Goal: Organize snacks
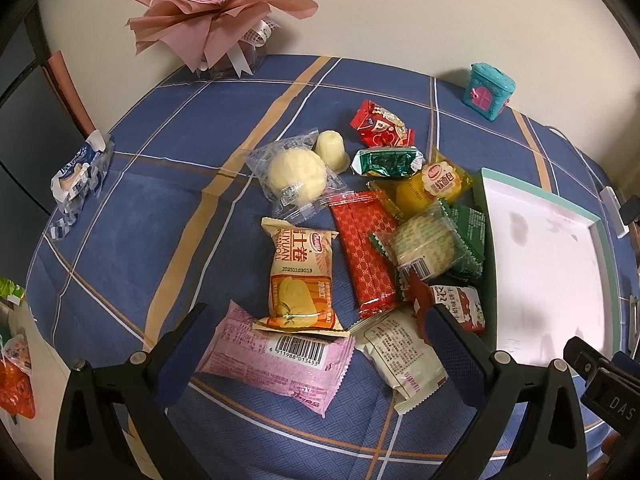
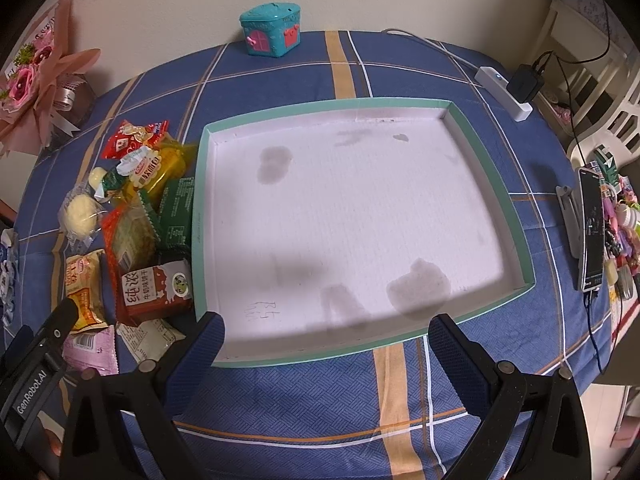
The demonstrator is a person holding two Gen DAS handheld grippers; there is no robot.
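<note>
Crinkly plastic snacks (image 1: 360,240) are lying heaped on the desk (image 1: 180,160) at nine o'clock of the tray (image 2: 516,216). Both the left claw (image 1: 320,344) and right claw (image 2: 326,340) are hanging apart, empty. Packets look light, slippery; pinching a sealed edge seems safest.

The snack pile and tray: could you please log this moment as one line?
stage: start | left gripper: open over pink packet | right gripper: open at tray near rim | tray: no snacks | snack pile: left of tray
</note>
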